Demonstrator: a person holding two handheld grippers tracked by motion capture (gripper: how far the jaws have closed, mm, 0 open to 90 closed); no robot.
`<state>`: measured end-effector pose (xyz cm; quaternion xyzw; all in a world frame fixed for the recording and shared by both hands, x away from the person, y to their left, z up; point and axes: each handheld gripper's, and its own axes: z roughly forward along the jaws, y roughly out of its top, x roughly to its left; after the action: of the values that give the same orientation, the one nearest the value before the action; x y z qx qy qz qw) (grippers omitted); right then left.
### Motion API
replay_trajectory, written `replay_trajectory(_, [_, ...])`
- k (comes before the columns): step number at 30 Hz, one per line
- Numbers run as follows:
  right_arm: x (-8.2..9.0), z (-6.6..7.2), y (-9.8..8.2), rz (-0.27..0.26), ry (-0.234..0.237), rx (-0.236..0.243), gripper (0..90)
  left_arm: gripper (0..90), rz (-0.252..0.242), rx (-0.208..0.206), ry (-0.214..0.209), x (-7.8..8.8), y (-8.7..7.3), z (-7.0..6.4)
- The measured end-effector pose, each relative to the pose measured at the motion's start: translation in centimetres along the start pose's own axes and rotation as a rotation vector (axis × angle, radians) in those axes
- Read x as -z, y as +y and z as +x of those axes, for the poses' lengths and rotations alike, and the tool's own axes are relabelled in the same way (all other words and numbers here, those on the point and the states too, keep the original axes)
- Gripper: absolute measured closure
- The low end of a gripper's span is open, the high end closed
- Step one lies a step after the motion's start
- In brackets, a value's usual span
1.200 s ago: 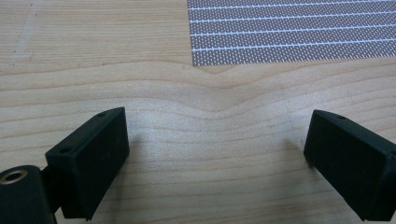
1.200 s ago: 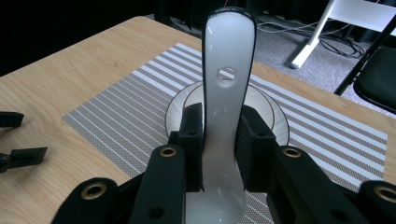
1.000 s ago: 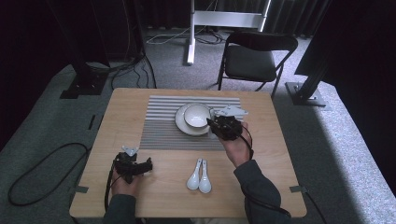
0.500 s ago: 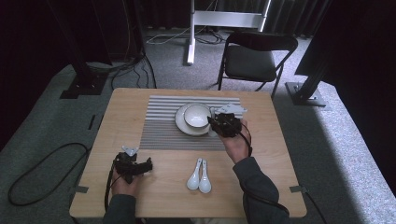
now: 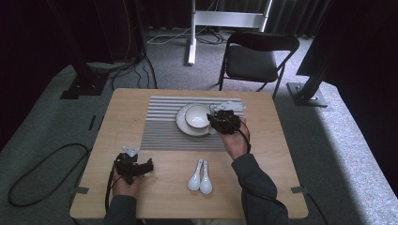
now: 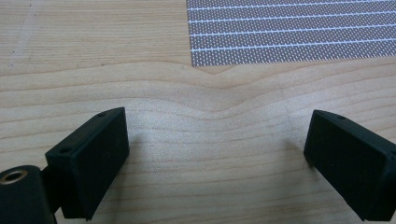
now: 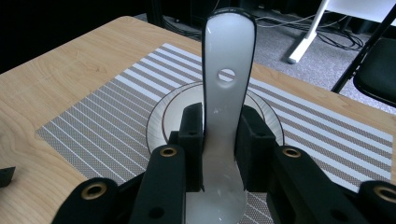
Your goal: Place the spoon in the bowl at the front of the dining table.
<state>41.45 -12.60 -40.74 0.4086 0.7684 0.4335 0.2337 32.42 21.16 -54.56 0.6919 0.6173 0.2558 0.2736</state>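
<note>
A: Start at the left. What is the left gripper (image 5: 136,165) doing?

B: It sits low over the bare wood near the front left of the table (image 5: 136,105), jaws spread wide with nothing between them. In its own view only wood grain and a corner of the striped mat (image 6: 289,32) lie ahead.

A: And the dishes?

B: A white bowl (image 5: 197,116) stands on a white plate (image 5: 184,125), both on the mat in the middle of the table. I cannot tell whether anything is in the bowl; the right gripper's view hides most of it behind a spoon.

A: So the right gripper (image 5: 220,122) has a spoon?

B: Yes. Its jaws are pinched on a white spoon (image 7: 227,93), gripping the handle low down; the handle rises upright in that view, with a small hole through it. The gripper is just beside the plate's right edge, the spoon over the plate.

A: Other spoons?

B: Two more white spoons (image 5: 200,170) lie side by side, touching, on the wood near the front edge, between the two hands.

A: Anything hard to read?

B: The held spoon is barely visible from above, hidden by the gripper.

A: The room?

B: Grey carpet, a black folding chair (image 5: 256,56) behind the table, cables (image 5: 42,164) on the floor at left, dark curtains at the back.
</note>
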Motion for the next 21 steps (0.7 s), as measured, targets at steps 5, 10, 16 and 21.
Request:
replay_trajectory(5, [-0.4,-0.1,0.2,-0.001,-0.002,0.0,74.1,7.0,0.001,0.001,0.0,0.0,0.0,0.0])
replay_trajectory(10, [-0.8,-0.2,0.4,-0.001,0.003,-0.01,74.1,7.0,0.0,0.001,-0.001,0.0,0.0,0.0])
replay_trajectory(16, [-1.1,-0.4,0.7,0.0,-0.004,-0.008,74.1,7.0,0.0,-0.001,-0.001,0.0,0.0,0.0])
replay_trajectory(21, [-1.3,-0.7,1.0,-0.006,-0.006,-0.011,74.1,7.0,0.001,-0.001,0.0,0.0,0.0,0.0])
